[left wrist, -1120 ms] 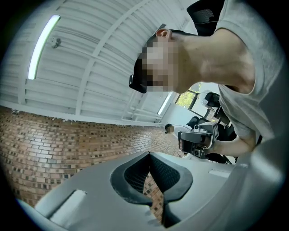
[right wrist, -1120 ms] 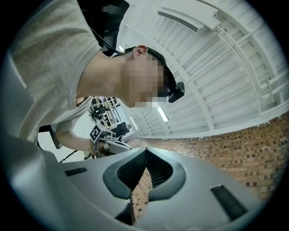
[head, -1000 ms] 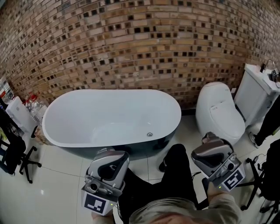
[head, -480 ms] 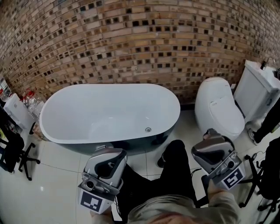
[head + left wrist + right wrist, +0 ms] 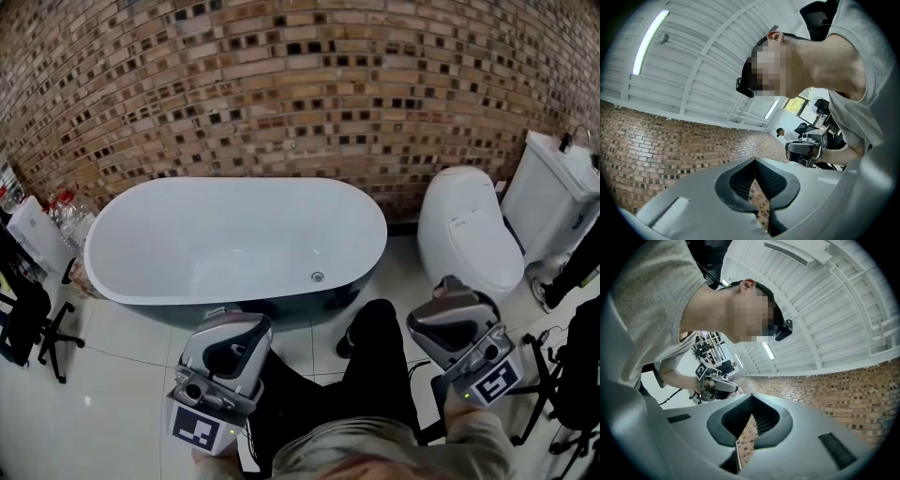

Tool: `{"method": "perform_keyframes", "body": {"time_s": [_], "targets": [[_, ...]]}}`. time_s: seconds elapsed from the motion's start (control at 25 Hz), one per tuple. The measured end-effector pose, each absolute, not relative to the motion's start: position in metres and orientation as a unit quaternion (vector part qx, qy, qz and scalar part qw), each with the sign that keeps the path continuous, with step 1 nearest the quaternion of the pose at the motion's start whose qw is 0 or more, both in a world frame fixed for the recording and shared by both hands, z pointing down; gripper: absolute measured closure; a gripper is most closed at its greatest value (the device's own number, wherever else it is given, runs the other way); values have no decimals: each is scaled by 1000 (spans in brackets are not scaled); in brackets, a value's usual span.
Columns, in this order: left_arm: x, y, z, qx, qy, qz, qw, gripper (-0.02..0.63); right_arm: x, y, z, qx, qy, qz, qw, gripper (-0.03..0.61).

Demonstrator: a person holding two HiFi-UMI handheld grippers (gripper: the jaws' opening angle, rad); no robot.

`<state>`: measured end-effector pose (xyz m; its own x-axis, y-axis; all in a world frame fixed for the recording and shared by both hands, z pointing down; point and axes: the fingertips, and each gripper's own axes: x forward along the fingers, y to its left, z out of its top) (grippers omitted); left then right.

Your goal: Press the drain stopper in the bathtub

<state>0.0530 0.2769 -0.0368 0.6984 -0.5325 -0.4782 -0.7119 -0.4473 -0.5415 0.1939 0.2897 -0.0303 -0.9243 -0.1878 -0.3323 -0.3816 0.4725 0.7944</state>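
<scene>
Left claw [image 5: 230, 328] lower, right claw [image 5: 452, 298] steady; one bathtub [image 5: 234, 184], one stopper [image 5: 318, 277].

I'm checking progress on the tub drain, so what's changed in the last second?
The left gripper sank slightly down-left; the right gripper barely moved. Nothing was gripped or released. Both stay short of the bathtub, drain stopper untouched.

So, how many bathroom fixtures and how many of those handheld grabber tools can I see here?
bathtub: 1
drain stopper: 1
toilet: 1
Handheld grippers: 2, the left gripper and the right gripper
Total: 5
</scene>
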Motion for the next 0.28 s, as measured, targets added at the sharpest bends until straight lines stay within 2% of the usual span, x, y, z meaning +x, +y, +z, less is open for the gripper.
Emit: {"method": "perform_keyframes", "body": {"time_s": [0.28], "targets": [[60, 274, -29, -843, 370, 112, 374, 605, 197, 288, -26, -167, 852, 487, 98, 577]]}}
